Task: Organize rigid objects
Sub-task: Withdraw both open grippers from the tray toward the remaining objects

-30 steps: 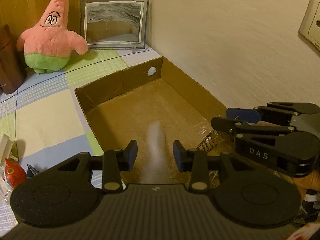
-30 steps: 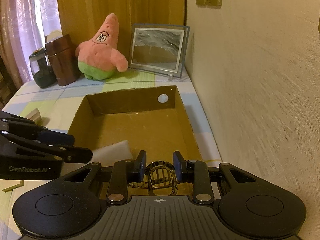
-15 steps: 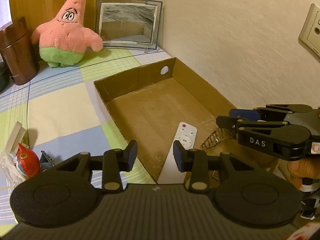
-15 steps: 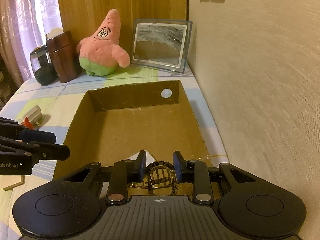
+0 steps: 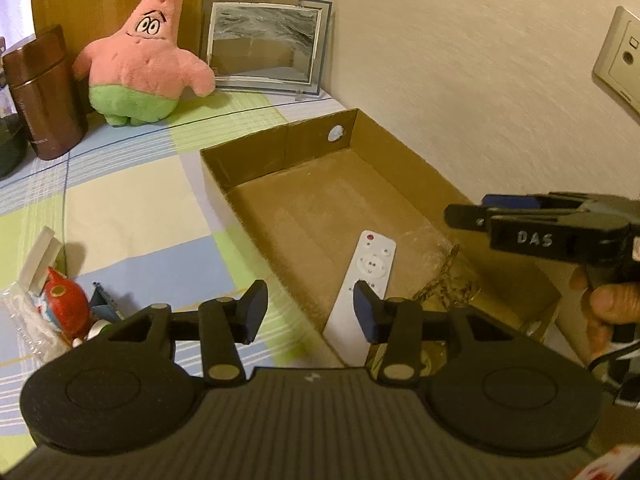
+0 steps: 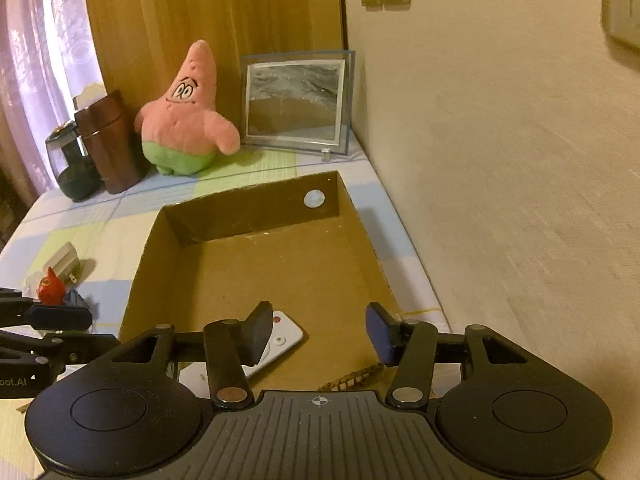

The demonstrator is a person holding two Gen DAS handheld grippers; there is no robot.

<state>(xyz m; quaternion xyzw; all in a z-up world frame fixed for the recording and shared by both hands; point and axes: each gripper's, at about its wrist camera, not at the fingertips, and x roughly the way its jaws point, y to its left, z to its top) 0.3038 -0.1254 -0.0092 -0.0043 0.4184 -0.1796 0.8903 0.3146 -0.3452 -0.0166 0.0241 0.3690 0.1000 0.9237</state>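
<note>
An open cardboard box stands against the wall. A white remote lies flat on the box floor near its front. Beside the remote, in the front right corner, rests a small golden wire holder. My left gripper hovers over the box's front left edge. Its jaws are opening and nothing is between them. My right gripper hangs over the wire holder. Its jaws are opening too, and its pads stand clear of the holder.
On the checked cloth left of the box lie a red toy, a white charger and a plastic bag. At the back stand a pink star plush, a framed picture, a brown tumbler and a dark jar. A hand holds the right gripper.
The remote left my left gripper and now lies in the box; that gripper drew back to the left. My right gripper let go of the wire holder and spread its jaws.
</note>
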